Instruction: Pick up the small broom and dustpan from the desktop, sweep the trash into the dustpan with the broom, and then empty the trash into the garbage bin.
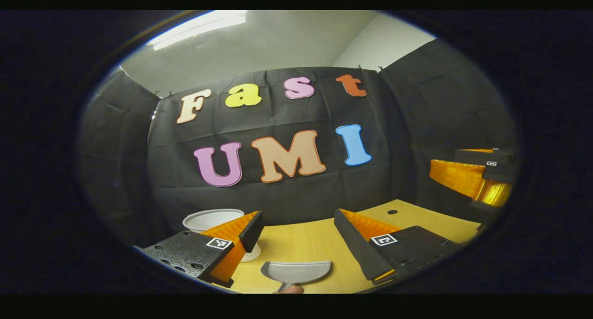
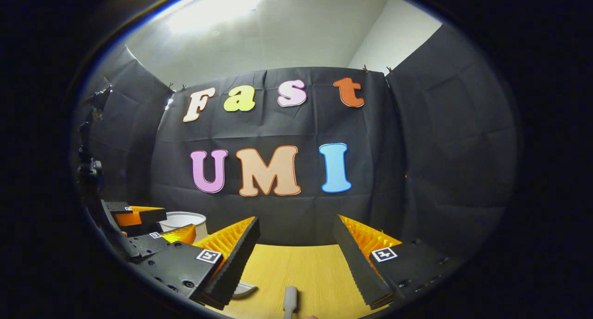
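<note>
The grey dustpan (image 1: 296, 271) is lying on the wooden desktop (image 1: 301, 242) near its front edge, its handle cut off at the bottom of the left gripper view. The left gripper (image 1: 299, 224) is hanging above it, fingers spread wide and holding nothing. A white bin (image 1: 212, 219) is standing at the far left edge, partly hidden behind one finger. In the right gripper view, a pale handle (image 2: 290, 300), probably the broom's, is poking in, mostly cropped. The right gripper (image 2: 296, 226) is gaping wide, empty.
</note>
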Available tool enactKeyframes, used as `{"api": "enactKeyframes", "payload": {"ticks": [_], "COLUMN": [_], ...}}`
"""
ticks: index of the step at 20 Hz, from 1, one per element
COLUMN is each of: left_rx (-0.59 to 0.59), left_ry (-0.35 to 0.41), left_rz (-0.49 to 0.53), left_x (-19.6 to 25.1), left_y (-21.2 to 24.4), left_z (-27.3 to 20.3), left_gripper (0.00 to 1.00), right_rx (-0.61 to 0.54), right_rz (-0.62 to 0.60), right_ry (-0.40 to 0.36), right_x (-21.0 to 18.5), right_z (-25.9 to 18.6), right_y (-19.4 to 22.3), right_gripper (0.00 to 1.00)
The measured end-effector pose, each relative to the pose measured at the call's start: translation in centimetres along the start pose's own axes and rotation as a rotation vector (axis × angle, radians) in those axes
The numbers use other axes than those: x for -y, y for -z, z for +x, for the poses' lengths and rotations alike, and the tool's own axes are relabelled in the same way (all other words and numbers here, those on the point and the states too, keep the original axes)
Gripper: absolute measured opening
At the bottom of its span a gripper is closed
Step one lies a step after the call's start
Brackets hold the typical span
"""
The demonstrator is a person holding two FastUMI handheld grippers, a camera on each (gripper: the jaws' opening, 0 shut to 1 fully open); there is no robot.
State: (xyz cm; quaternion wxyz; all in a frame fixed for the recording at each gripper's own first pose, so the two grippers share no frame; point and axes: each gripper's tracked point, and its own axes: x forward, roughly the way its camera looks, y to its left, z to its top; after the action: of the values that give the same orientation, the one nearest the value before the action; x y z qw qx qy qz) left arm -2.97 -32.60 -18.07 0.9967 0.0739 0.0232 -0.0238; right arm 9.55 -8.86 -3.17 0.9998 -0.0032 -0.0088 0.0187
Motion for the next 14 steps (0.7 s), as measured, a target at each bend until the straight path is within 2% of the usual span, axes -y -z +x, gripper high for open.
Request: {"api": "enactKeyframes", "payload": {"ticks": [8, 14], "left_rx": [-0.018, -0.011], "left_ry": [0.037, 0.068], "left_rz": [-0.013, -0.018], "left_x": [0.18, 0.49], "left_y": [0.33, 0.09], "left_z": [0.05, 0.05], "left_gripper": [0.93, 0.93], "right_rx": [-0.003, -0.003], "right_rz": [-0.015, -0.028], "right_ry": [0.062, 0.072], "right_x": [0.52, 0.48], "right_z": [-0.93, -0.75], "right_y": [-0.47, -0.52], "right_gripper": [1.0, 1.0]}}
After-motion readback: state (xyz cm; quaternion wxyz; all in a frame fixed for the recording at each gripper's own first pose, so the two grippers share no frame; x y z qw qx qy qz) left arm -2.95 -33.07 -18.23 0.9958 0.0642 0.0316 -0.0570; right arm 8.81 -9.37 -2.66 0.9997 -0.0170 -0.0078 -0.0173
